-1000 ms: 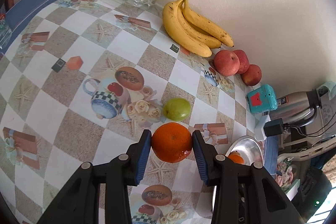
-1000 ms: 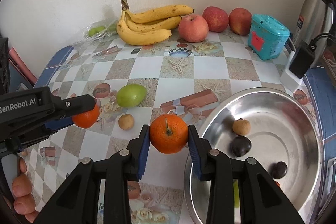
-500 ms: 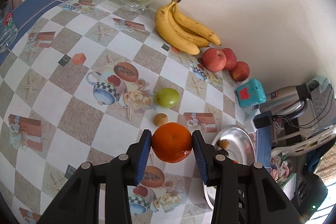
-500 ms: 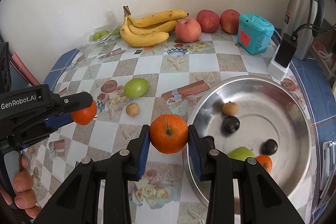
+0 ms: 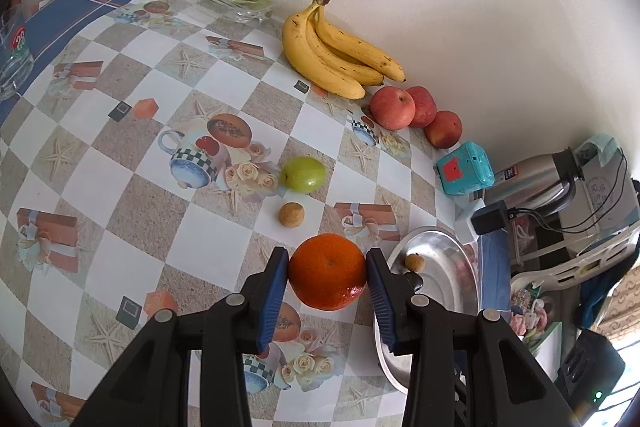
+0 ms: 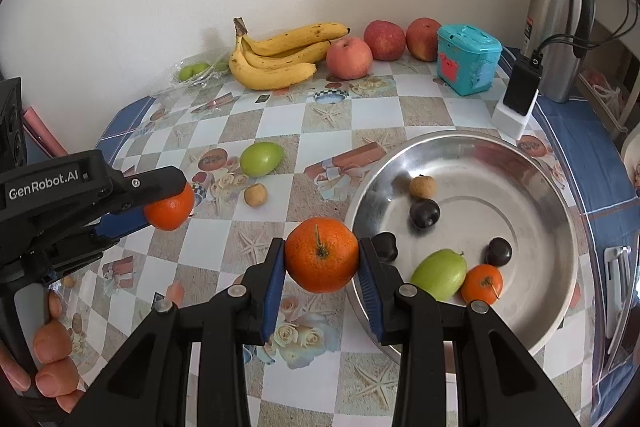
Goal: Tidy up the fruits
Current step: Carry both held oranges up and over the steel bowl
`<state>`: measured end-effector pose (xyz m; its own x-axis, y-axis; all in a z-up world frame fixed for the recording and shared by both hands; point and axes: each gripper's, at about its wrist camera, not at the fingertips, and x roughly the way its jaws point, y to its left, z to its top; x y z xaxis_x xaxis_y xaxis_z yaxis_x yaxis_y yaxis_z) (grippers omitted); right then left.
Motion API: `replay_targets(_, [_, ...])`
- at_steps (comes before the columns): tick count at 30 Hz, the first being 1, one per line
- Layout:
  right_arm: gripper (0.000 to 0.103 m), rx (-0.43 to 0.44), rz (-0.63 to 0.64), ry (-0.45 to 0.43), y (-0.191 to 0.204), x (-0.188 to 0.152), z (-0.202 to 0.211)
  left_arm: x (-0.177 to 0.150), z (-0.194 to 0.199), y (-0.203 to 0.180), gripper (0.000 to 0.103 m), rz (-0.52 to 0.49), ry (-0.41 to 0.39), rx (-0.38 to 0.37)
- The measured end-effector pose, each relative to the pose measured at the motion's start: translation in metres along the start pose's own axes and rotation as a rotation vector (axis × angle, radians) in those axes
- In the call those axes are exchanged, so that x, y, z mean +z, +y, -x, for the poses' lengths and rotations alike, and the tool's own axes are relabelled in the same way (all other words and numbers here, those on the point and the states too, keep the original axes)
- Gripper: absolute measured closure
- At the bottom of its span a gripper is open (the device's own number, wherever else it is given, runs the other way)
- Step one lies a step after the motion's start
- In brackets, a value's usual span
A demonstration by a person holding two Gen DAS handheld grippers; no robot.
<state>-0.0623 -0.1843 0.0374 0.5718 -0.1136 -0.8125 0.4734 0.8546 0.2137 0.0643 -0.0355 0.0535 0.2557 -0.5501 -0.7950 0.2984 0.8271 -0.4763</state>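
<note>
Lifting both oranges up and away from the table: left gripper (image 5: 327, 277) clamps its orange (image 5: 327, 271), right gripper (image 6: 322, 261) clamps another orange (image 6: 321, 254) beside the steel bowl (image 6: 540, 327); drop-off looks next.

home kitchen table, patterned oilcloth (image 6: 420, 107), steel thermos (image 6: 560, 27), fruit bowl (image 6: 560, 211)
</note>
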Motion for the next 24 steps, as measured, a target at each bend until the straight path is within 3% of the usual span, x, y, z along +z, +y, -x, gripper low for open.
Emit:
replay_targets(11, [0.066,-0.037,-0.101,0.062,-0.036,0.001,-0.018,-0.012,-0.020,-0.022,0.061,-0.065,0.052,0.014])
replay_targets(24, [0.066,-0.145,-0.251,0.029,-0.103,0.003,-0.002,-0.061,-0.055,-0.096,0.061,-0.299,0.173,-0.003])
